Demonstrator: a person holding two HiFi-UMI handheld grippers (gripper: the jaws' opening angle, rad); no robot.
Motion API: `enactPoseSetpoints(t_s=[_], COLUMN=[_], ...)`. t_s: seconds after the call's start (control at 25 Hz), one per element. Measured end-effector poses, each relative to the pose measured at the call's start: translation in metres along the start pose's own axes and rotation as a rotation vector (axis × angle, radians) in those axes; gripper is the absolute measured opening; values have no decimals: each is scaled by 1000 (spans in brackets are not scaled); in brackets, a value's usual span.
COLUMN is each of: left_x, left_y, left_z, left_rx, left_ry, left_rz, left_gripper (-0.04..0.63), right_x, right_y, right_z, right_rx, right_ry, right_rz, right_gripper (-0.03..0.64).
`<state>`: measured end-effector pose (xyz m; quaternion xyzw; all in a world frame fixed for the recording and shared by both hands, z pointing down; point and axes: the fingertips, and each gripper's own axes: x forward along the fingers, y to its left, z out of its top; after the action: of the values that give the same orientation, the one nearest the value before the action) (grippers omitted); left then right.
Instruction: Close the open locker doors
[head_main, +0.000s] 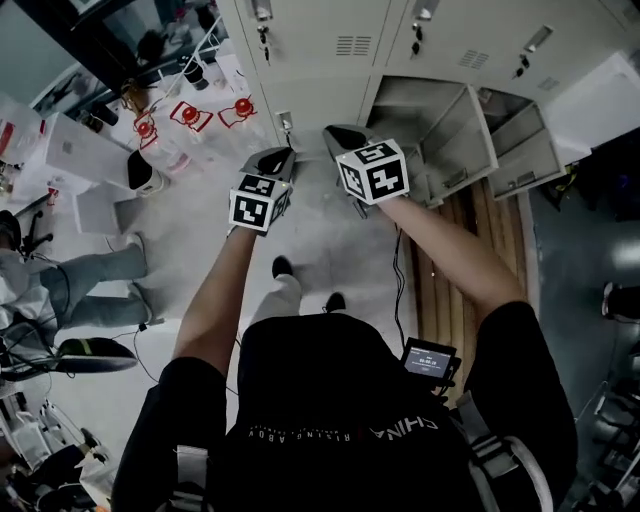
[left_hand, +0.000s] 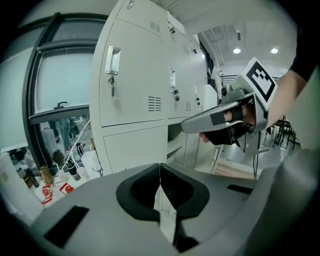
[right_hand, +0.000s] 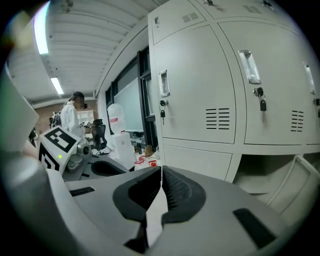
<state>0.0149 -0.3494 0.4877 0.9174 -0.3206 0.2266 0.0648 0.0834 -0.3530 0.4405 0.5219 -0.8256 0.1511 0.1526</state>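
Note:
A bank of pale grey lockers (head_main: 330, 40) runs along the top of the head view. In its bottom row one compartment (head_main: 415, 105) gapes with its door (head_main: 462, 140) swung out, and a second open door (head_main: 527, 160) stands to its right. My left gripper (head_main: 279, 158) and right gripper (head_main: 340, 136) hang side by side in front of the shut doors, left of the open ones. Both are shut with nothing held. The left gripper view shows its shut gripper (left_hand: 160, 169) and the right gripper's body (left_hand: 220, 117). The right gripper view shows its shut gripper (right_hand: 161, 171) and the open compartment (right_hand: 267, 172).
White bags, bottles and red-marked items (head_main: 190, 115) crowd the floor left of the lockers. A person's legs (head_main: 95, 285) stand at the left. Wooden planks (head_main: 455, 265) and a black cable (head_main: 400, 280) lie on the floor below the open doors. A person in white (right_hand: 70, 117) stands far off.

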Motion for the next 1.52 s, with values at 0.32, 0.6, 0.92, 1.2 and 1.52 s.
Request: enactPoseSetpoints(t_s=[0.32, 0.6, 0.92, 1.2, 1.52], left_x=[-35, -82, -167, -230, -253], left_y=[-73, -110, -144, -170, -215], left_z=[-7, -8, -49, -70, -79], left_rx=[27, 63, 30, 41, -11], left_ry=[-21, -78, -96, -123, -127], left_rz=[-25, -76, -122, -144, -159], left_gripper=[20, 20, 20, 20, 20], right_x=[-63, -129, -179, -224, -266], right_y=[25, 39, 116, 169, 176], right_z=[-3, -12, -49, -101, -125], right_rx=[-2, 10, 53, 73, 76], right_ry=[-48, -72, -90, -79, -85], right_rz=[32, -23, -81, -180, -188], right_gripper=[35, 35, 35, 34, 35])
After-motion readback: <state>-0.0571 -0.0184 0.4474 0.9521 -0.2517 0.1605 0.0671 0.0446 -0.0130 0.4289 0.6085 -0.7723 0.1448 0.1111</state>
